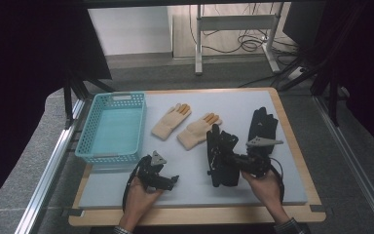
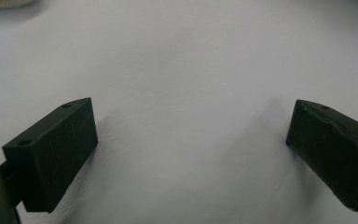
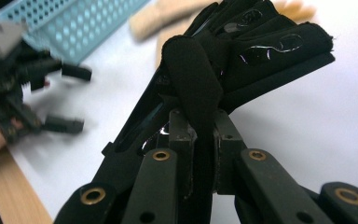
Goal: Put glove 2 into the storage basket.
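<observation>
My right gripper (image 3: 200,135) is clamped on a black fabric glove (image 3: 242,51), whose fingers fan out past the jaws above the pale grey bench (image 1: 272,185). A second black glove (image 1: 263,124) lies flat just beyond my right hand. My left gripper (image 2: 191,140) hangs with jaws spread wide over bare bench, holding nothing. Two beige knitted gloves with orange fingertips (image 1: 185,127) lie side by side mid-bench, beside a light blue perforated plastic basket (image 1: 113,129) at the left.
</observation>
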Demonstrator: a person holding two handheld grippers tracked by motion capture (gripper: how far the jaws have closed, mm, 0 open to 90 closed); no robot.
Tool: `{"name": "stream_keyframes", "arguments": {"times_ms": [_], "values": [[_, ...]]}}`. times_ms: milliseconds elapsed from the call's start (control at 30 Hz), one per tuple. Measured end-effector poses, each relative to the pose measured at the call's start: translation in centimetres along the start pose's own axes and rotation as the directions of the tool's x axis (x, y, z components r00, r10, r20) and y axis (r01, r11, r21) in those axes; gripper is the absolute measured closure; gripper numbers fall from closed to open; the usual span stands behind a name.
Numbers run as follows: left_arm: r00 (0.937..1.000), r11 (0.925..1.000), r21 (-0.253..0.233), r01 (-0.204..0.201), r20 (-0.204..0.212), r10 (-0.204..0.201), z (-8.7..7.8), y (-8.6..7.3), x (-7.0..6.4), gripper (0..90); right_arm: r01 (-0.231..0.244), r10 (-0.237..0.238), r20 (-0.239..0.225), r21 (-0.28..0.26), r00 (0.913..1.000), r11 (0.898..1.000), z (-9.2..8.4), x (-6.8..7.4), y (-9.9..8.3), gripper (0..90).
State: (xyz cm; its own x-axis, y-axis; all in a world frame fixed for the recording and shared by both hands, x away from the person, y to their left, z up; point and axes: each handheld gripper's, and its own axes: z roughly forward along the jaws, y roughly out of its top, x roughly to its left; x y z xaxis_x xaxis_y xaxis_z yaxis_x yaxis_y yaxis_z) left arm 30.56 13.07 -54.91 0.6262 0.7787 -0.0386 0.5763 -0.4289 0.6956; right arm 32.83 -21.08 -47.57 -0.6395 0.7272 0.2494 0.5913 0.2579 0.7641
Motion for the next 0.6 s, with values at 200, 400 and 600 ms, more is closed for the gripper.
{"name": "stream_keyframes", "arguments": {"times_ms": [200,400,600], "values": [[1.0,1.0,0.001,-0.002,0.001,0.002,0.0,0.0,0.0,2.1,0.0,0.0,0.007,0.06,1.0,0.998,2.0,0.6,-3.1,74.4],[1.0,1.0,0.0,-0.001,0.001,0.001,0.0,0.0,0.0,2.1,0.037,-0.04,0.044,0.073,0.9982,0.997,1.7,0.5,-3.4,56.6],[1.0,1.0,0.001,-0.002,0.001,0.002,0.0,0.0,0.0,2.1,0.046,-0.049,0.063,0.045,0.9968,0.998,0.4,-0.7,-2.4,51.9]]}}
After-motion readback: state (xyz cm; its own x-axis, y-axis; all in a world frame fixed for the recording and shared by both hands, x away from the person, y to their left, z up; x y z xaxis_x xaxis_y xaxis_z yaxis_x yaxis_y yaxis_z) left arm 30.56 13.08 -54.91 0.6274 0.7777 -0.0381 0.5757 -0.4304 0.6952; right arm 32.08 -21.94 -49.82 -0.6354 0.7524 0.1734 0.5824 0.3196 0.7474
